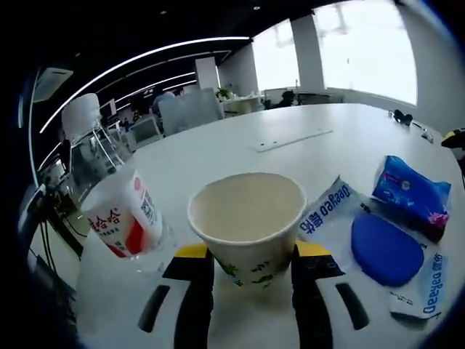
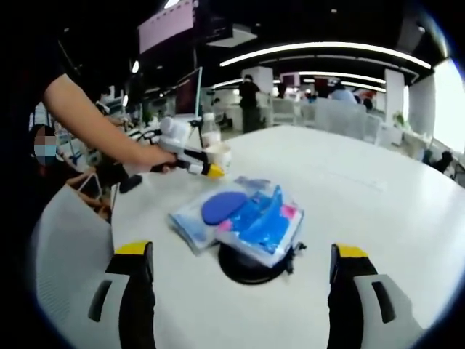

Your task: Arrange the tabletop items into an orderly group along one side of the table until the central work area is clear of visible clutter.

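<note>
A white paper cup (image 1: 247, 214) with a green print stands on the white table (image 1: 290, 138), and my left gripper (image 1: 253, 251) is shut on its lower wall, yellow tips pressed to both sides. To its left stands a clear bottle (image 1: 120, 211) with a red and white label. On the right lie a flat blue-and-white packet (image 1: 381, 251) and a blue tissue pack (image 1: 410, 195). In the right gripper view, my right gripper (image 2: 242, 253) is open wide, just short of the blue packs (image 2: 243, 214), which rest on a black round object (image 2: 251, 267). Farther off, a hand holds the left gripper (image 2: 211, 169) at the cup (image 2: 219, 154).
The table's curved edge (image 2: 120, 218) runs along the left of the right gripper view, with a person's arm (image 2: 87, 116) reaching over it. A long white strip (image 1: 290, 139) lies on the far tabletop. Office desks, chairs and monitors stand beyond.
</note>
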A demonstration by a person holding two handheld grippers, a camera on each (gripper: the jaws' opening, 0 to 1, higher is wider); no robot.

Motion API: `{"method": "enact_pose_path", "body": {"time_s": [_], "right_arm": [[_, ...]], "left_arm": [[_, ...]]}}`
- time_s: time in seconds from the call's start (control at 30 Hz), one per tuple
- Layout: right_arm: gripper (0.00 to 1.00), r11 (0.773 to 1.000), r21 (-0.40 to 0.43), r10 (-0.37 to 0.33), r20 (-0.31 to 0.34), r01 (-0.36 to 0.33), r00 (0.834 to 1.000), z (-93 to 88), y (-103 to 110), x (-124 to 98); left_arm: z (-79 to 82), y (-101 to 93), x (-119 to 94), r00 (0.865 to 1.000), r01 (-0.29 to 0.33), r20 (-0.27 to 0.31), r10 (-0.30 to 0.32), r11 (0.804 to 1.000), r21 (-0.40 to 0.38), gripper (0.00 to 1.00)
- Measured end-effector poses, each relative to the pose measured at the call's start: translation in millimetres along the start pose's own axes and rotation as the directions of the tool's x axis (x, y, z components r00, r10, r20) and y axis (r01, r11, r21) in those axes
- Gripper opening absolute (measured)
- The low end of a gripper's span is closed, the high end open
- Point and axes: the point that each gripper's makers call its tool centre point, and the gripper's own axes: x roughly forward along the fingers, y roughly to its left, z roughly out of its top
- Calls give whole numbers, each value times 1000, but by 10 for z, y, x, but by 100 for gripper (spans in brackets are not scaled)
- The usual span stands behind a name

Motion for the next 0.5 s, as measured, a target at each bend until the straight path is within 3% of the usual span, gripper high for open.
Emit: {"method": "enact_pose_path", "body": {"time_s": [0.5], "right_arm": [[99, 1000, 11, -10, -15, 10, 1000, -58, -50, -4]], "left_arm": [[3, 46, 113, 1000, -17, -6, 17, 1000, -20, 41]]}}
